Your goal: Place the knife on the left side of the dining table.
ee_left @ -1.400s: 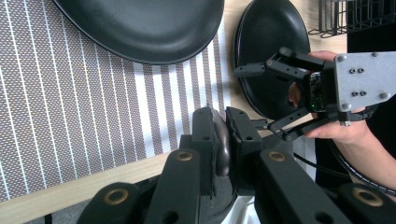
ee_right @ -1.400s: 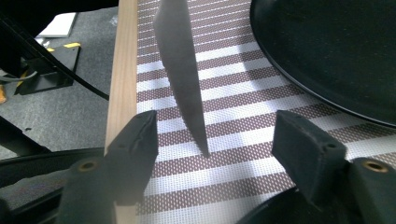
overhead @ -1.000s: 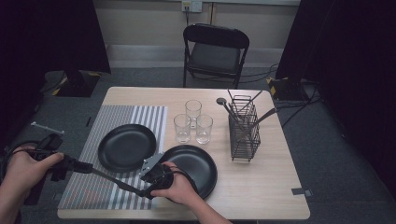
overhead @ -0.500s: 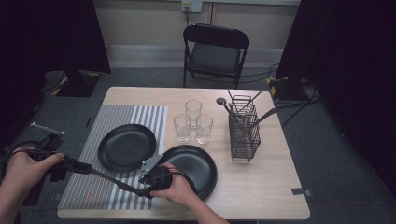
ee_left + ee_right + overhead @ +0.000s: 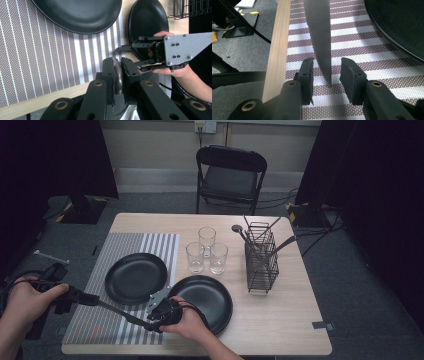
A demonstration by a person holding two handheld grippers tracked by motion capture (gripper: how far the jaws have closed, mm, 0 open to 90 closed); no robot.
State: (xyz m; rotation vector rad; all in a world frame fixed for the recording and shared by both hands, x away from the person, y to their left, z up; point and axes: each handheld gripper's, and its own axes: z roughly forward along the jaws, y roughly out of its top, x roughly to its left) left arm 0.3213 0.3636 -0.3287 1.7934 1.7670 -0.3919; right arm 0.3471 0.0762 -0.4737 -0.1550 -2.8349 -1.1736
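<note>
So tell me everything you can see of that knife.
The knife is a table knife with a dull grey, metal-looking serrated blade and dark handle. It hangs level above the striped placemat. The left tongs clamp its handle; its tip lies between the right tongs, whose jaws have been closing but haven't touched it.

Just beyond the right hand-held gripper (image 5: 156, 320) two black plates (image 5: 136, 277) lie nearly rim to rim, blocking a low pass. Farther off stand three glasses (image 5: 206, 252) and a wire caddy (image 5: 261, 260). The knife (image 5: 320, 37) spans between both hand-held grippers. The striped mat (image 5: 100, 320) beneath them and the bench (image 5: 280, 325) to the right lie bare.
</note>
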